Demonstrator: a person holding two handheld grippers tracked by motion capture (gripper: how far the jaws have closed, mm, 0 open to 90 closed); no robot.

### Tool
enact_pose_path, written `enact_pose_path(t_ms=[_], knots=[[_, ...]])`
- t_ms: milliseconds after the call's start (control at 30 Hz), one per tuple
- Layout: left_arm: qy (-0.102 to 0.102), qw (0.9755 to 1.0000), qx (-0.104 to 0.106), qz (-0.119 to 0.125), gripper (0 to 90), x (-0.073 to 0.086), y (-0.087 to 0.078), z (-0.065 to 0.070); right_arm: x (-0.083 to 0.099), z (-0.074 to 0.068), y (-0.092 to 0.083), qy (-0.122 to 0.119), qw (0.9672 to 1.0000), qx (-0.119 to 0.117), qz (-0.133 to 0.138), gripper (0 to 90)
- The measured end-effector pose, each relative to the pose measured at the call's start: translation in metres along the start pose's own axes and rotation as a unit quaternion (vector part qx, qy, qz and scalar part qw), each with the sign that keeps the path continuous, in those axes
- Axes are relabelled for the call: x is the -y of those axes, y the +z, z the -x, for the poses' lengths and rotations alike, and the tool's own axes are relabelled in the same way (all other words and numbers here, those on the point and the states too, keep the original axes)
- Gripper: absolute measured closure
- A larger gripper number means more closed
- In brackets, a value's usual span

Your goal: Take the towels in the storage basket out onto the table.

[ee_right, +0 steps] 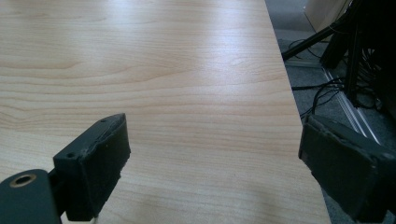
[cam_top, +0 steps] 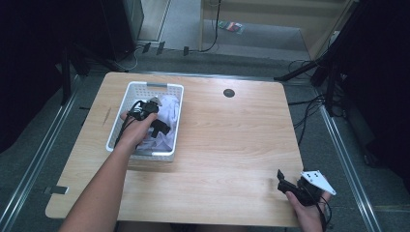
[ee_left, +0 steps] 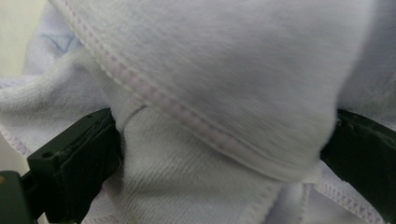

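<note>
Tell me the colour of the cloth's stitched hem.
Pale pink stitching on the white cloth; the left gripper view shows it best.

We find the left gripper [cam_top: 162, 126] hemmed in by the basket [cam_top: 126, 99] walls, cloth [ee_left: 224, 70] bunched between its spread jaws. To our right, bare table [cam_top: 232, 140] lies open from the basket to the right gripper [cam_top: 285, 186] at the near corner, with only a small dark disc [cam_top: 228, 93] near the far edge.

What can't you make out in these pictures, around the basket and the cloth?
- High view: the bottom of the white slotted plastic basket is hidden by the white cloth and the hand with the left gripper.
- Left gripper view: the cloth runs past every edge; whether the jaws pinch it is unclear.
- High view: the small dark round thing on the wooden table is too small to identify.
</note>
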State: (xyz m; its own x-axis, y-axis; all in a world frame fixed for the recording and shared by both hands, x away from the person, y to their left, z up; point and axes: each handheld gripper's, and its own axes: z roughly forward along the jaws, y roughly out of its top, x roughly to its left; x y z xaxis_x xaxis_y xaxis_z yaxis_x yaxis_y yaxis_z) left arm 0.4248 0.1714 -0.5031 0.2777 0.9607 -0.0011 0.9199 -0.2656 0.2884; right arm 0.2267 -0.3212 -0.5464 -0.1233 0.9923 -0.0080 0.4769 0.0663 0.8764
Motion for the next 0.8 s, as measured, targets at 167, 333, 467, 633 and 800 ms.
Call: enact_pose_path(t_ms=[167, 333, 467, 633, 800], knots=[[0.014, 0.9997, -0.015, -0.011, 0.0, 0.000, 0.008, 0.004, 0.000, 0.000, 0.000, -0.001, 1.0000, 0.000, 0.000, 8.8], [0.033, 0.9993, -0.012, -0.014, 0.0, 0.002, 0.011, 0.003, 0.000, 0.000, 0.001, -0.002, 1.0000, 0.001, -0.003, 8.8], [0.028, 0.9993, -0.014, -0.018, 4.6, 0.002, 0.010, 0.004, 0.000, -0.001, 0.000, -0.005, 1.0000, -0.002, -0.002, 9.0], [0.011, 0.9995, -0.023, -0.018, 17.6, 0.000, 0.005, -0.002, 0.000, 0.000, 0.001, -0.003, 1.0000, 0.000, -0.006, 9.0], [0.009, 0.9994, -0.031, -0.012, 36.2, 0.001, 0.002, -0.006, 0.000, 0.000, 0.001, 0.000, 1.0000, 0.000, -0.006, 9.0]])
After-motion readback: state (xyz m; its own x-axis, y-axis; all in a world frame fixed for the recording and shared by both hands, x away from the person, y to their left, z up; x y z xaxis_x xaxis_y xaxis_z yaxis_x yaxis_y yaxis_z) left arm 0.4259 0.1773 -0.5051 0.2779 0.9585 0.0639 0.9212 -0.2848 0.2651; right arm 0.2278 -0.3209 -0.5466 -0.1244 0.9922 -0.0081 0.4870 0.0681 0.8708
